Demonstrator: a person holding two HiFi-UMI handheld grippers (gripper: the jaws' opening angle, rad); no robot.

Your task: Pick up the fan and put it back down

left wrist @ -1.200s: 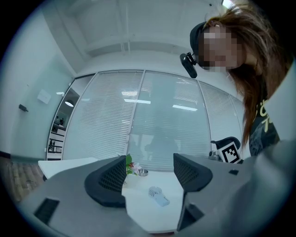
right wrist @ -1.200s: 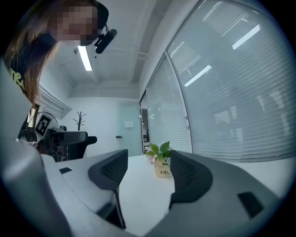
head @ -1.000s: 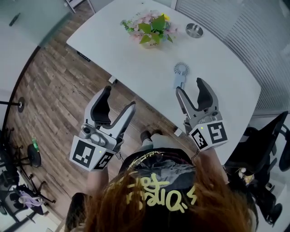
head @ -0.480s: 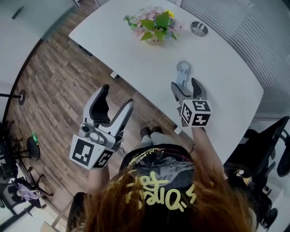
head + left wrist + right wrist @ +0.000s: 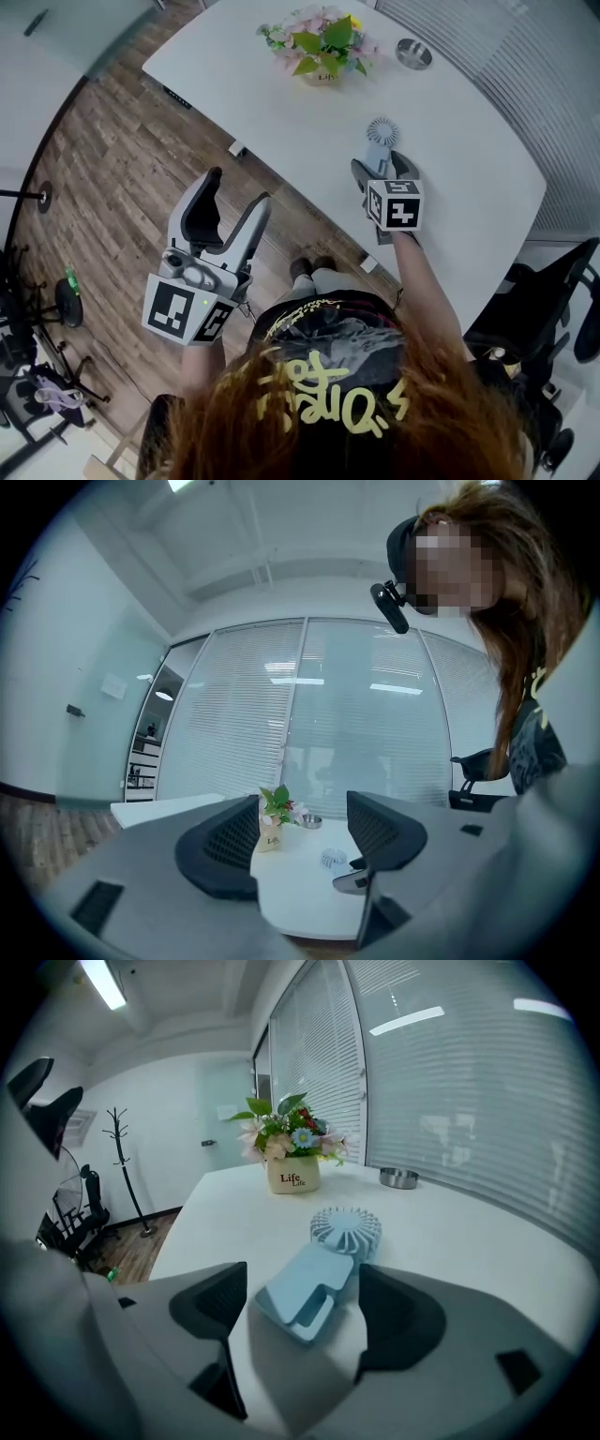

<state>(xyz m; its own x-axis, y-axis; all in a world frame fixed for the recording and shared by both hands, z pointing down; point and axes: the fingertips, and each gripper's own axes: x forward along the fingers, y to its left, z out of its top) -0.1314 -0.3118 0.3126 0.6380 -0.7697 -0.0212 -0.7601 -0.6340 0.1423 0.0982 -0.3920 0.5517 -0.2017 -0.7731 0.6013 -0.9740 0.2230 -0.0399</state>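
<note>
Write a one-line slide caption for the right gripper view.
Right gripper, jaws just opened wide, straddles the handle of the pale blue fan lying on the white table, not yet gripping.

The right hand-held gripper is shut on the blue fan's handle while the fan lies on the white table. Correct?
The right hand-held gripper is open: its jaws have just been opening and stand apart either side of the blue fan, at its handle, gaps showing, in the right gripper view. It does lie on the white table.
</note>
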